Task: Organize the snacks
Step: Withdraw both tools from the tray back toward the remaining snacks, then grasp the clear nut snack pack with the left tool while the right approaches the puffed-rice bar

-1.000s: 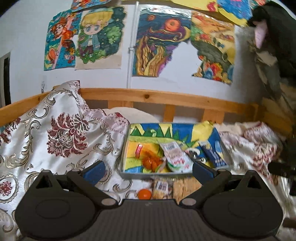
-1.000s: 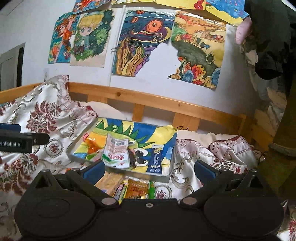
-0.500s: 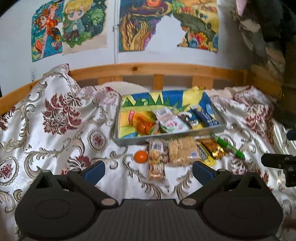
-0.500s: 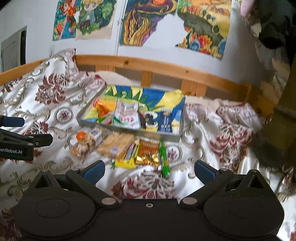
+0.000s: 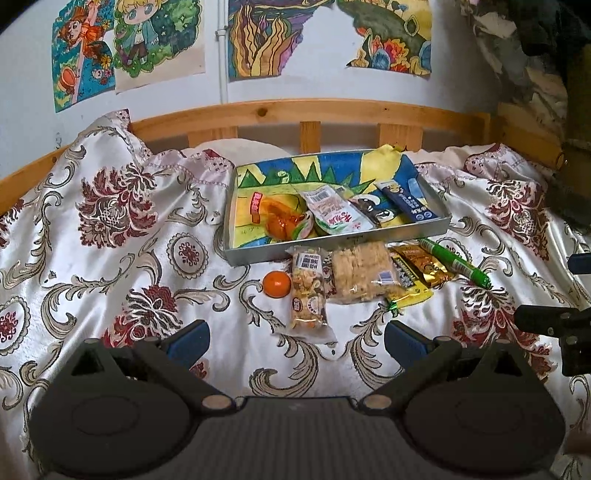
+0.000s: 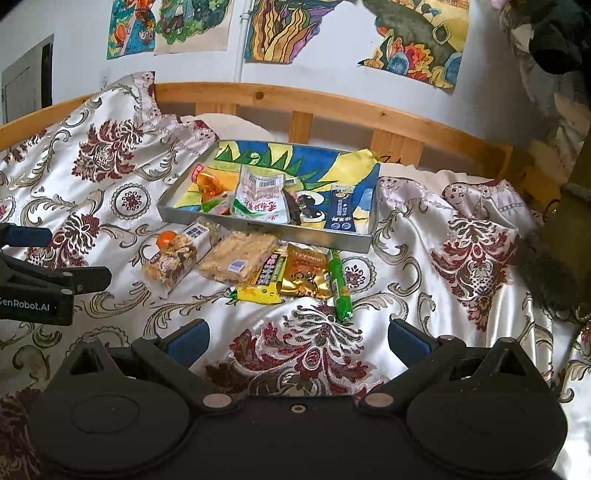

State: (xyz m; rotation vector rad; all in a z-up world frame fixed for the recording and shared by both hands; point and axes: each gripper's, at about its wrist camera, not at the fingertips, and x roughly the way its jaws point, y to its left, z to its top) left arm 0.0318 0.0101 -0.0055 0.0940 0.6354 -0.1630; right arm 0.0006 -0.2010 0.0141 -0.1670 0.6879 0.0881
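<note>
A metal tray (image 5: 332, 248) (image 6: 258, 230) with a colourful lining sits on the bed and holds an orange packet (image 5: 280, 221), a white packet (image 5: 332, 216) and a blue stick pack (image 5: 406, 201). In front of it lie a small orange (image 5: 277, 283), a nut bar (image 5: 307, 291), a rice cracker pack (image 5: 364, 271) (image 6: 240, 256), a yellow bar (image 6: 264, 284), a gold sachet (image 6: 304, 271) and a green sausage stick (image 5: 458, 263) (image 6: 340, 284). My left gripper (image 5: 295, 338) and right gripper (image 6: 297, 338) both hover open, short of the snacks, holding nothing.
A floral satin bedspread (image 5: 110, 240) covers the bed. A wooden rail (image 5: 303, 114) runs behind the tray, below drawings on the wall (image 5: 258, 37). Dark clothing (image 6: 554, 33) hangs at the upper right. A pillow (image 5: 236, 149) lies behind the tray.
Both grippers have pulled back and tilted down, so the loose snacks in front of the tray now show fully. Both stay open. Nothing on the bed has moved.
</note>
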